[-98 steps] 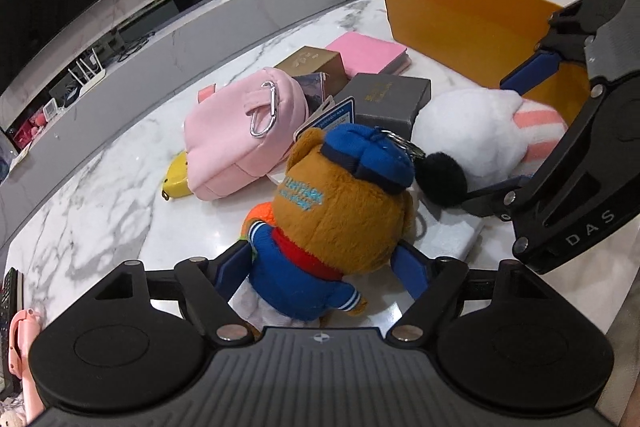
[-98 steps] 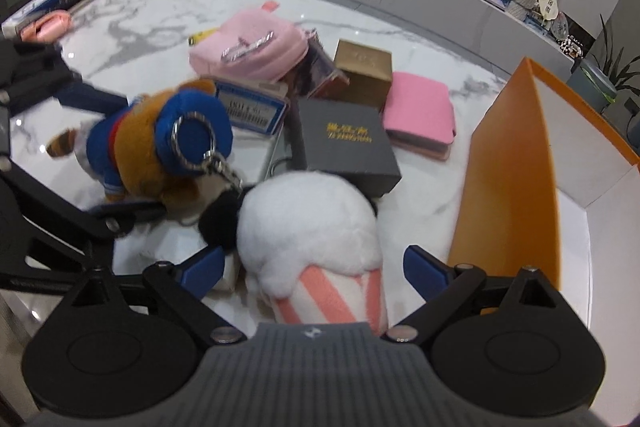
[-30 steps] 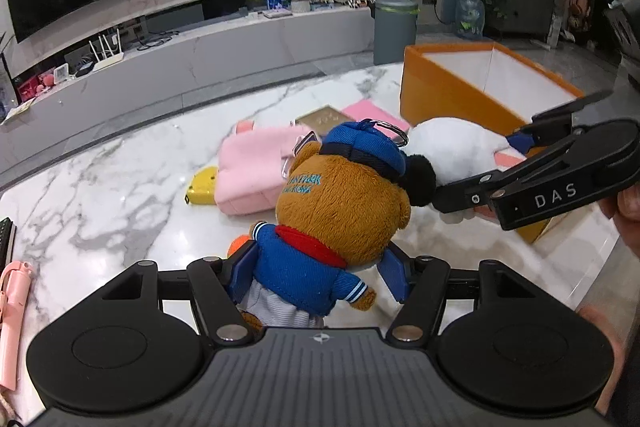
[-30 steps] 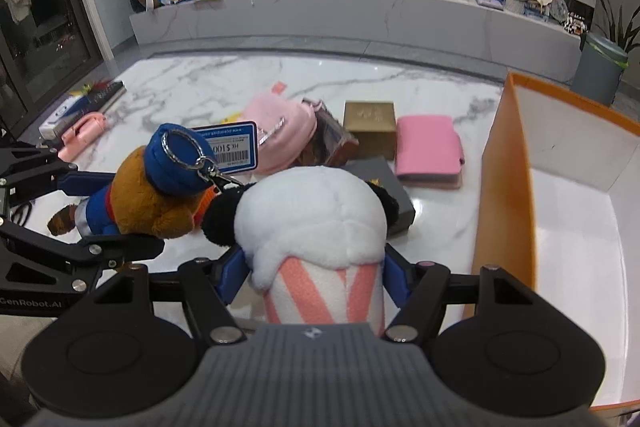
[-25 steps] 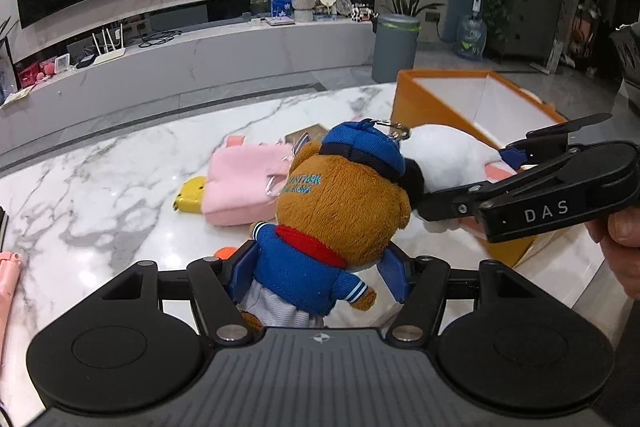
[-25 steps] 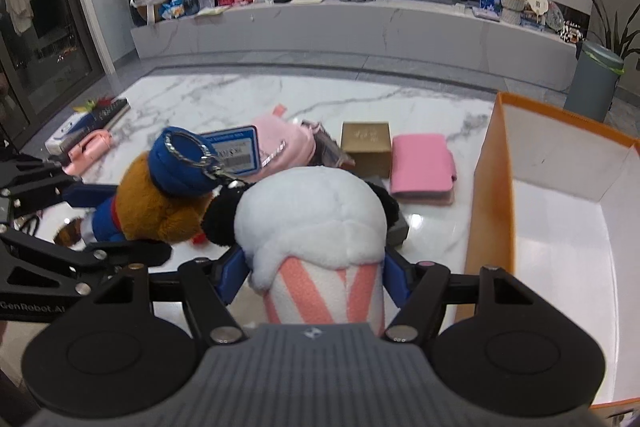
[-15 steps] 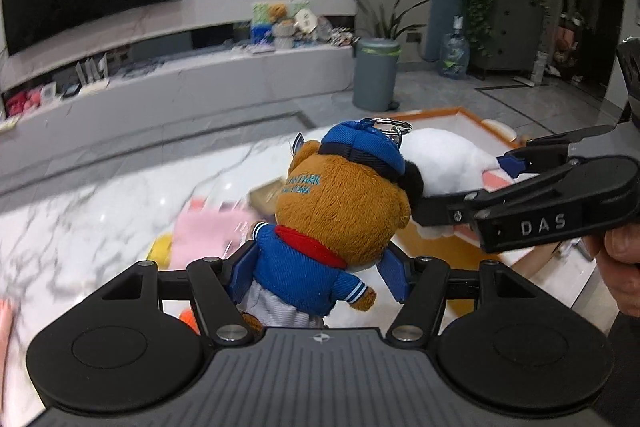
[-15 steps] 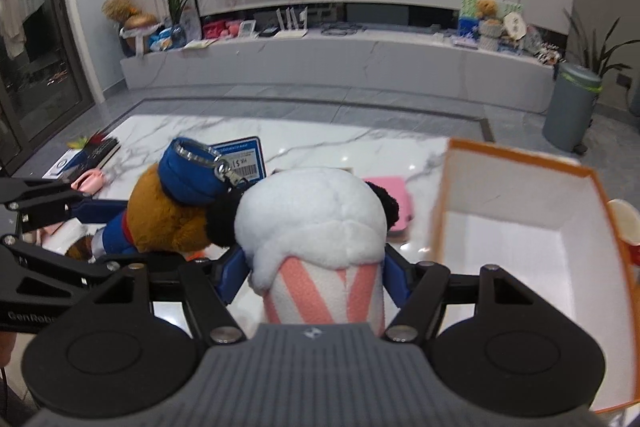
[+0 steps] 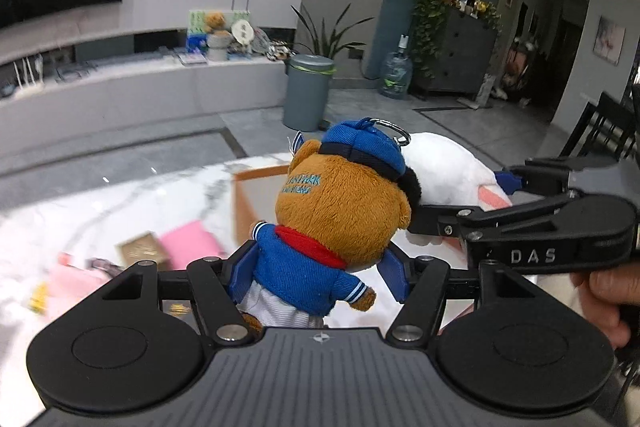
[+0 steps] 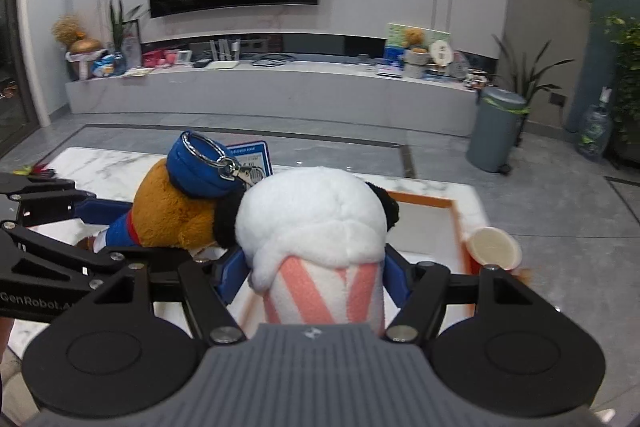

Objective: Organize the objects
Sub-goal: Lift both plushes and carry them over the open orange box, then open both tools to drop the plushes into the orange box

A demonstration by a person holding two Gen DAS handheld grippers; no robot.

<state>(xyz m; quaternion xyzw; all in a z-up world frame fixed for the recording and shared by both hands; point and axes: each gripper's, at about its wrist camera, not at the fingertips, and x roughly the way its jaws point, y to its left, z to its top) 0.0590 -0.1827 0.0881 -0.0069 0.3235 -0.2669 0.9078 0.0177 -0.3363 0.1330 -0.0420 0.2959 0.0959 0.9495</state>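
Note:
A brown bear plush [image 9: 340,211] in a blue cap and jacket is clamped at the body by my left gripper [image 9: 320,267], held above the table. Its keyring and blue price tag [image 10: 250,155] hang off the cap. Close on its right, the right gripper [image 9: 466,199] is shut on a white plush with pink stripes [image 9: 444,163]. In the right wrist view, the white plush [image 10: 316,223] fills the right gripper [image 10: 314,279], with the bear [image 10: 172,211] and left gripper [image 10: 120,227] touching at its left. The open orange box [image 10: 420,201] lies below and behind both toys.
On the marble table [image 10: 108,163] lie a pink wallet [image 9: 192,243], a gold box [image 9: 140,249] and a blurred pink pouch [image 9: 76,279]. A round beige cup [image 10: 494,247] sits by the box's right rim. A hand [image 9: 608,291] grips the right tool.
Both grippers have risen and swung to the right with their plush toys, side by side. The orange box has come under and behind the toys; the loose items slid off to the left.

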